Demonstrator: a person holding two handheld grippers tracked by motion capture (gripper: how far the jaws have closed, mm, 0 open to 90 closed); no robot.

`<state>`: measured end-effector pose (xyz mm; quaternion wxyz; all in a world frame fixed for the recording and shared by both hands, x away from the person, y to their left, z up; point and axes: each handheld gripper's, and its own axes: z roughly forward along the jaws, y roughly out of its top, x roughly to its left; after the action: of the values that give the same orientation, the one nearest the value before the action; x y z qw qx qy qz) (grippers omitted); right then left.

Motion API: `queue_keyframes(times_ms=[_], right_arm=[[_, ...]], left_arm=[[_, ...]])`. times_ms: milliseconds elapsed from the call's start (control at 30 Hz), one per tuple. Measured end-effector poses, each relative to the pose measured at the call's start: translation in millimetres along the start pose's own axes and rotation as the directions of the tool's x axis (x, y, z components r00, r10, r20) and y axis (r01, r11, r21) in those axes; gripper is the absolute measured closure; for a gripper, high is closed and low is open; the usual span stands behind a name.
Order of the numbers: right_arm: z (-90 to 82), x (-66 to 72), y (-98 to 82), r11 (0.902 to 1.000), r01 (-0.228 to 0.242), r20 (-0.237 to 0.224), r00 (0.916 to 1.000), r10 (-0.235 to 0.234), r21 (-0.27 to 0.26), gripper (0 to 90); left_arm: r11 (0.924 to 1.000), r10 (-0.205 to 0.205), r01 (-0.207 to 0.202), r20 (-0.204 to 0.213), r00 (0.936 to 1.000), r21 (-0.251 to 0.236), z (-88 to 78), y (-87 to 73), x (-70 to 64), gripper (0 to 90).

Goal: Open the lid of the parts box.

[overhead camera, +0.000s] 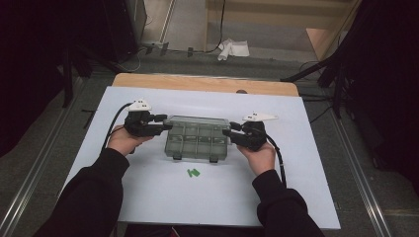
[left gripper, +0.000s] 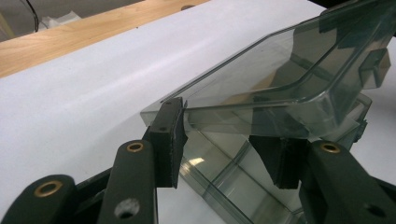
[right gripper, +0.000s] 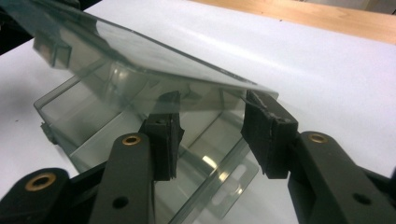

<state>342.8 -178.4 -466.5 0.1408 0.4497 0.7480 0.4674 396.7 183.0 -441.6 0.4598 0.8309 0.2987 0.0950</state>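
- A clear plastic compartment box [overhead camera: 197, 138] is sitting near the middle of the white desk [overhead camera: 148, 197], with its long sides running across the high view.
- The left claw [overhead camera: 165, 127] is reaching in from the box's left end, and the right claw [overhead camera: 228, 132] is reaching in from its right end; the box is lying between the two.
- In the left gripper view, the hinged lid [left gripper: 280, 70] is standing partly raised above the tray.
- The left claw [left gripper: 229, 140] is straddling the lid's corner: one pad [left gripper: 169, 140] is lying against the lid's outer edge, while the other pad is sitting behind the clear wall. Whether both pads are pressing on the lid cannot be told from this angle.
- In the right gripper view, the lid [right gripper: 140, 51] is slanting up over the open tray [right gripper: 93, 135].
- The right claw [right gripper: 215, 130] is standing released: its jaws are parted on either side of the lid's near edge, with a visible gap between pad [right gripper: 271, 135] and plastic.
- A small green item [overhead camera: 193, 172] is lying on the desk just in front of the box, apart from both claws.
- A wooden board [overhead camera: 207, 83] is showing along the desk's far edge.
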Motion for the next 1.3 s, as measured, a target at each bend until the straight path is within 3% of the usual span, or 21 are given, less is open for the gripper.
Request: queue_keyframes(times_ms=[167, 767, 933, 1300], right_arm=[[1.3, -3.2, 4.4, 0.9997, 0.016, -0.001, 0.9999, -0.016, -0.018, 57.8], [8.7, -10.1, 12.7, 0.9992, 0.022, 0.022, 0.9995, -0.021, -0.034, 64.5], [10.4, -13.4, 13.7, 0.9993, 0.008, 0.011, 0.9999, -0.008, -0.037, 63.7], [19.4, -16.4, 15.3, 0.9975, 0.035, 0.013, 0.9993, -0.034, -0.061, 57.3]], left_arm=[[0.9989, -0.039, 0.039, 0.012, 0.9992, -0.025, 0.5, 0.8, 3.1, 53.2], [0.9986, -0.037, 0.036, -0.015, 0.9992, -0.04, 1.2, 3.9, 1.3, 53.4], [0.9968, -0.059, 0.057, -0.028, 0.9979, -0.055, 6.1, 3.6, 3.0, 53.7], [0.9944, -0.084, 0.08, -0.053, 0.9951, -0.069, 14.8, 3.2, 8.0, 53.8]])
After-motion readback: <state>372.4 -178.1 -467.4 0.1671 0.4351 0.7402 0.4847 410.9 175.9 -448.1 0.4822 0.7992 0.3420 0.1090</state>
